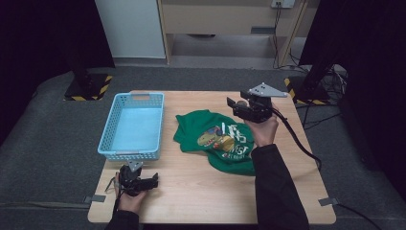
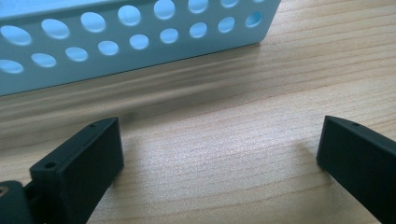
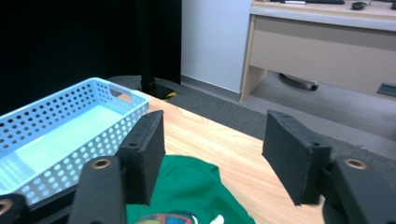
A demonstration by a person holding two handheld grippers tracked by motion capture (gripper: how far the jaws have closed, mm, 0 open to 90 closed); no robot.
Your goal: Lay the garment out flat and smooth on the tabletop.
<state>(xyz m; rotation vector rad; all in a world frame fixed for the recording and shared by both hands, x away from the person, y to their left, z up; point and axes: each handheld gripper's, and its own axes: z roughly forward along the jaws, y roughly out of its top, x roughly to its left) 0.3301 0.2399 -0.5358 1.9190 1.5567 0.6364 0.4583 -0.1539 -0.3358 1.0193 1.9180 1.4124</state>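
So the green t-shirt (image 1: pixel 218 139) is crumpled mid-tabletop, right of the empty blue basket (image 1: pixel 108 125), soft and floppy I'd guess, so pinch a bunched fold near the far edge where the right gripper (image 1: pixel 235 106) hovers, jaws apart; left gripper (image 1: pixel 152 181) near-left, jaws apart too.

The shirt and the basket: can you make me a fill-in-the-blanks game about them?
1. The shirt on the table is the colour ____.
2. The blue basket has ____ inside it.
3. The right gripper is held above the shirt with its jaws ____.
4. The left gripper rests low on the table, near the ____.

Missing words: green; nothing; open; basket
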